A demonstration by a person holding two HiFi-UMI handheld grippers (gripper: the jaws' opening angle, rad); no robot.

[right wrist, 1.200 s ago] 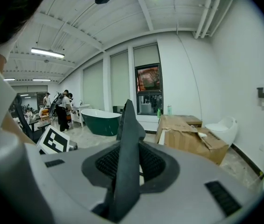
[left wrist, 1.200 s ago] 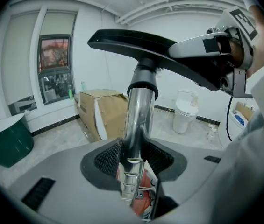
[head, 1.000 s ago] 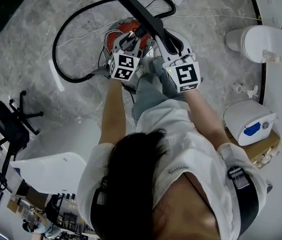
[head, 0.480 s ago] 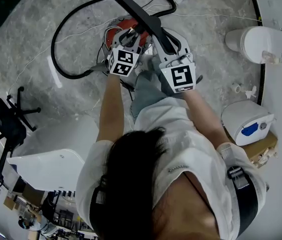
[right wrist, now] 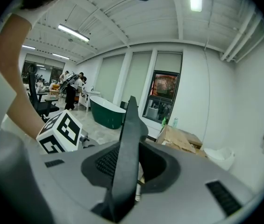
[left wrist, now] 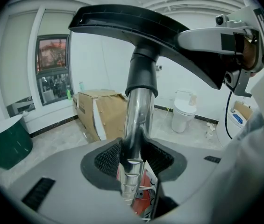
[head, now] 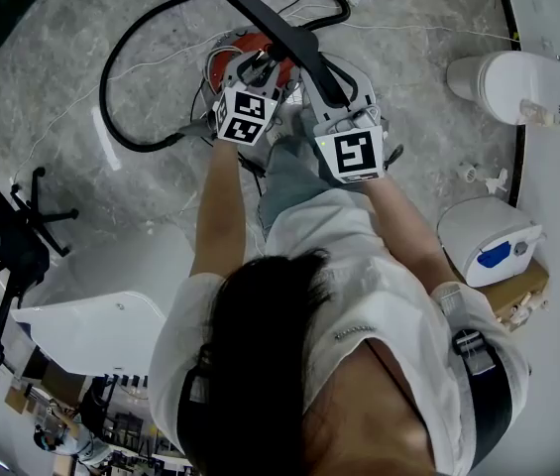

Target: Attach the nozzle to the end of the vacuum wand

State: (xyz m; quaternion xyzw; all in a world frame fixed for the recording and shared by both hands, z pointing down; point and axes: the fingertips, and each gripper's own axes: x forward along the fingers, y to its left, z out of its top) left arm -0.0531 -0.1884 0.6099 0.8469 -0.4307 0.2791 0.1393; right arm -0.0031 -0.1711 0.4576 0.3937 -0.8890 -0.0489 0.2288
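In the head view a black floor nozzle (head: 281, 36) slants up-left over the red vacuum body (head: 232, 64). My left gripper (head: 258, 75) is shut on the chrome wand (left wrist: 135, 120), which rises between its jaws into the nozzle's neck (left wrist: 142, 76). The wide nozzle head (left wrist: 132, 24) spans the top of the left gripper view. My right gripper (head: 314, 62) is shut on the nozzle, which shows edge-on between its jaws (right wrist: 126, 153). In the left gripper view the right gripper (left wrist: 225, 36) clamps the nozzle's right side. The left gripper's marker cube (right wrist: 59, 132) sits close beside it.
A black hose (head: 121, 67) loops on the marble floor to the left. A toilet (head: 512, 82) and a white unit with a blue part (head: 488, 241) stand at the right. A black office chair (head: 17, 236), a white tub (head: 91, 335) and a cardboard box (left wrist: 99, 113) are nearby.
The right gripper has rolled a little with the nozzle, and the nozzle's far end has swung slightly left. The left gripper has stayed put on the wand.
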